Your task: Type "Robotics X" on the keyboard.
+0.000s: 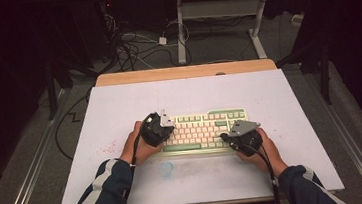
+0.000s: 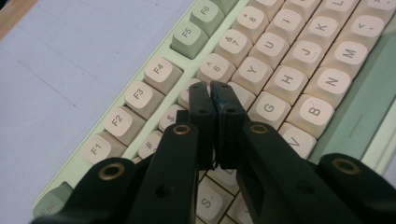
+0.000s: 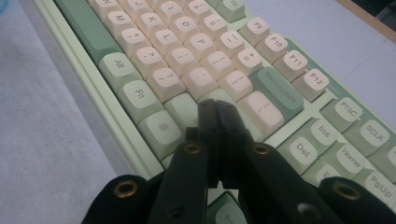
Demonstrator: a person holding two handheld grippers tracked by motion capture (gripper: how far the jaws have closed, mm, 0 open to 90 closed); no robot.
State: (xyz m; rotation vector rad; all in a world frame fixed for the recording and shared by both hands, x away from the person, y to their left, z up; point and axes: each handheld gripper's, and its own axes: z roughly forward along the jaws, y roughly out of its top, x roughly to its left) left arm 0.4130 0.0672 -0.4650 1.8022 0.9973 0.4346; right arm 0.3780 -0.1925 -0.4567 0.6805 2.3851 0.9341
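Observation:
A keyboard (image 1: 204, 130) with cream and pale green keys lies in the middle of the white table. My left gripper (image 1: 164, 128) hovers over its left end, and my right gripper (image 1: 226, 138) sits at its lower right. In the left gripper view my left gripper (image 2: 211, 87) is shut with nothing between the jaws, its tips over the number row near the 5 key, above the keyboard (image 2: 280, 70). In the right gripper view my right gripper (image 3: 215, 105) is also shut and empty, tips over the green keys at the right of the main block of the keyboard (image 3: 187, 56).
The table (image 1: 119, 108) is covered with a white sheet and has a wooden far edge (image 1: 186, 72). A blue smudge (image 1: 166, 168) and red specks (image 1: 107, 149) mark the sheet near the front left. Cables (image 1: 133, 46) lie on the floor behind, by a desk frame.

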